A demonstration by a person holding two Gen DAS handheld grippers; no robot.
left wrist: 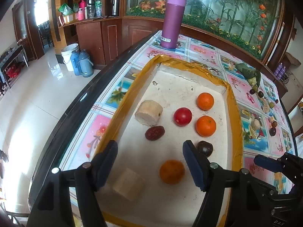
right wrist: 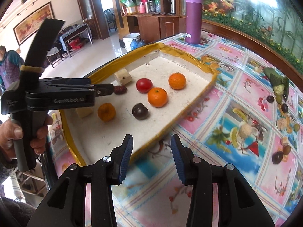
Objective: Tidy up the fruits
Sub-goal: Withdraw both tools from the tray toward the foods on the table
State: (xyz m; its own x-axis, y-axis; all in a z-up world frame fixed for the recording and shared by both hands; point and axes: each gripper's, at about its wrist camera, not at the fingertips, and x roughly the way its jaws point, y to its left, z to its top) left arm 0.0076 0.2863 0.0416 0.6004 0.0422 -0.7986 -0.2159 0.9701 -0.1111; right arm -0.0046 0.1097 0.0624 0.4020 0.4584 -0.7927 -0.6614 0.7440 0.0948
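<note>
Left gripper (left wrist: 149, 162), black with blue pads: jaws spread wide, nothing between them, poised over the near end of the shallow white foam tray with yellow-taped rim (left wrist: 234, 113). Nearest inside that spread: pale cream cut block (left wrist: 128, 183), blurred, close to the left finger; dull orange mandarin (left wrist: 172, 171), just inside the right finger. Dark purple round fruit (left wrist: 205, 148) just beyond the right fingertip, touching or nearly so; cannot tell which.

Right gripper (right wrist: 151, 158), same make: jaws apart, empty, poised above the flowered pink-and-blue tablecloth (right wrist: 217, 102) just off the tray's near right edge. Left gripper seen side-on from the right wrist view at far left, gripped by a bare hand (right wrist: 11, 134).

Mid tray: wrinkled dark red date (left wrist: 155, 133), left of centre; bright orange mandarin (left wrist: 206, 126), to the right. Behind these, glossy red round fruit (left wrist: 182, 116), close beside that mandarin; pale cylindrical chunk with cut faces (left wrist: 149, 112), left, just behind the date. Farther back, second bright orange mandarin (left wrist: 205, 101), near the right wall. All seven pieces lying on the tray floor, none gripped.

Beyond the tray's far corner: tall purple lidded flask (left wrist: 173, 21), upright on the cloth. Right of the tray, well apart: green leaf-wrapped bundle (left wrist: 249, 72).

On the floor past the table's left edge: white plastic bucket (left wrist: 69, 55) beside two blue jugs (left wrist: 82, 63).
</note>
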